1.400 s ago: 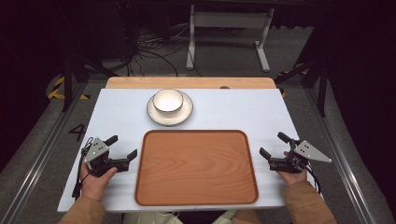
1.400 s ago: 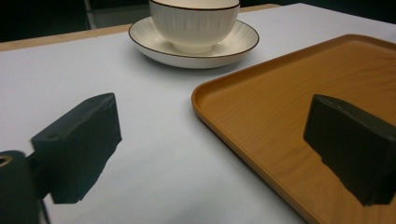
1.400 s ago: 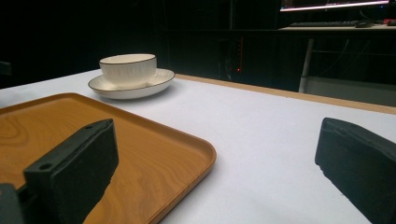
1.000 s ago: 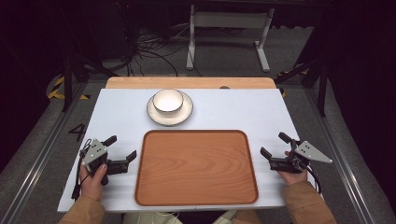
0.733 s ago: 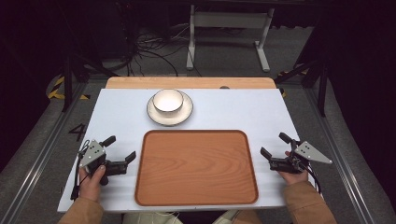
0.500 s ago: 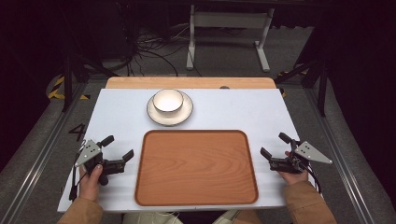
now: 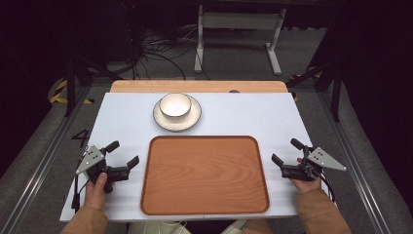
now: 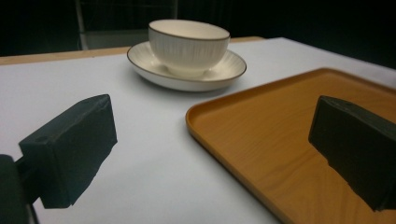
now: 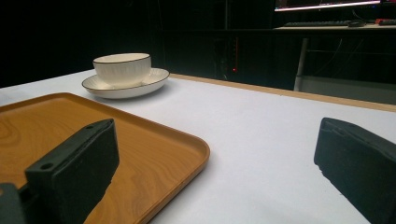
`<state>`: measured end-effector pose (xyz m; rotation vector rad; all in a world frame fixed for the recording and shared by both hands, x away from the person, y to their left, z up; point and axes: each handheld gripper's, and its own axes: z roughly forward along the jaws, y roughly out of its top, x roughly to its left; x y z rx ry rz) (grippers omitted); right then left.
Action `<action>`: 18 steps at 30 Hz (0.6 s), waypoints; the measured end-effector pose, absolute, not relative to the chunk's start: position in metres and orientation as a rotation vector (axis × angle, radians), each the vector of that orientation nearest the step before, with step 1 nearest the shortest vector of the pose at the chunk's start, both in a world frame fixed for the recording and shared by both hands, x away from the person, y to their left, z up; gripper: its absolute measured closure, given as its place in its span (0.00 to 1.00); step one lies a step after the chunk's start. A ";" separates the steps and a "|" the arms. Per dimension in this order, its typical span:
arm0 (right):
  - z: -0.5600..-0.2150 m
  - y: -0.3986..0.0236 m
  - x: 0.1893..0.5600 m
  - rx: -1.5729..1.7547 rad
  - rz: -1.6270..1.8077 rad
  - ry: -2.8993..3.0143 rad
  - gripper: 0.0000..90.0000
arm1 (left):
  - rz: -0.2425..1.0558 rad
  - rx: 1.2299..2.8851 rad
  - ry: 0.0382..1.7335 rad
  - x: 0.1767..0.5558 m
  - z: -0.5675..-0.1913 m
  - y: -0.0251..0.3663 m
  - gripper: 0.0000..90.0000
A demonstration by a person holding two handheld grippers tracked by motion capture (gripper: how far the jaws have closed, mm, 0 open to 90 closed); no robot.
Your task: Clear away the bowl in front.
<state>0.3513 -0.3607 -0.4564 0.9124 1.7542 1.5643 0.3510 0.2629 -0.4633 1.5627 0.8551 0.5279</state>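
- The left gripper (image 7: 122, 154) is seen at the left edge of the white table (image 7: 253, 117), held in a hand (image 7: 96, 187); its jaws are spread wide with nothing between them.
- The right gripper (image 7: 286, 152) is seen at the right edge of the table, held in the other hand (image 7: 306, 181); its jaws are likewise spread apart and empty.
- A rectangular brown wooden tray with rounded corners (image 7: 204, 174) is laid flat on the table between the two grippers, nothing on it.
- The left gripper is positioned just beside the tray's left rim, not touching it; in the left gripper view one jaw is seen in front of the tray (image 8: 299, 140), the other in front of bare table.
- The right gripper is positioned near the tray's right rim, apart from it; in the right gripper view the tray corner (image 9: 154, 149) is seen between the jaws.
- A white ribbed ceramic bowl with a dark rim (image 7: 175, 105) is set upright on a round white saucer (image 7: 193, 118), beyond the tray's far edge, well apart from both grippers.
- The bowl (image 8: 189, 44) and saucer (image 8: 224, 74) are seen just past the tray's far corner in the left gripper view.
- A light wooden strip (image 7: 199, 86) is seen along the far table edge.
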 end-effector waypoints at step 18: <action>-0.456 -0.361 0.352 0.910 1.563 1.761 0.01 | 0.562 1.526 0.863 0.342 -0.417 0.265 0.01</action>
